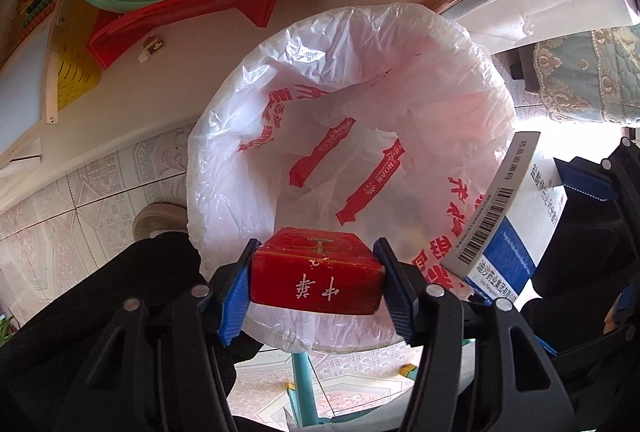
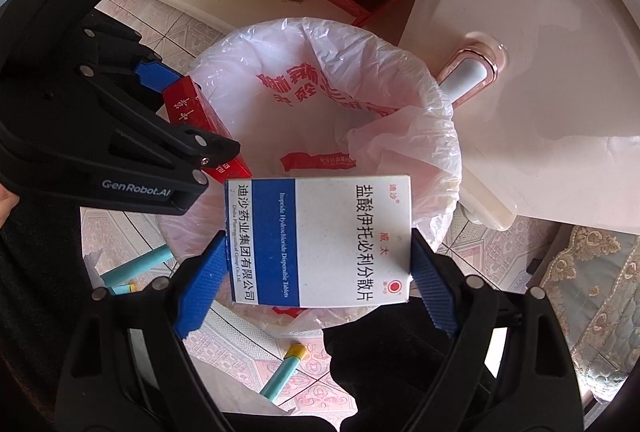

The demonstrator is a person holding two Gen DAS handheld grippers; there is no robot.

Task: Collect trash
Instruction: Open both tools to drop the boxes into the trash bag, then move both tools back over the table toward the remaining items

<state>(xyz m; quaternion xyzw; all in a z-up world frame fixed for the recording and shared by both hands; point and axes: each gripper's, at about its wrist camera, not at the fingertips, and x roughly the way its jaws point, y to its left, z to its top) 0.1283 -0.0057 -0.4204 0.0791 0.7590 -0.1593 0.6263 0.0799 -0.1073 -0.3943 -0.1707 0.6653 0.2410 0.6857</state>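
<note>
Left gripper is clamping a red box at lower centre, over the lined bin; right gripper is gripping a blue-and-white medicine box at centre — both above the bin mouth. Advice: release only once each box is hanging inside the rim — not over its edge.

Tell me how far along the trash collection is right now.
Nothing shows in the lined bin yet; its bag looks empty. In hand: the left gripper has the red box between its pads over the bin, and the right gripper holds the blue-and-white medicine box above it. Left: drop both. A small item also lies near the red basket.
</note>
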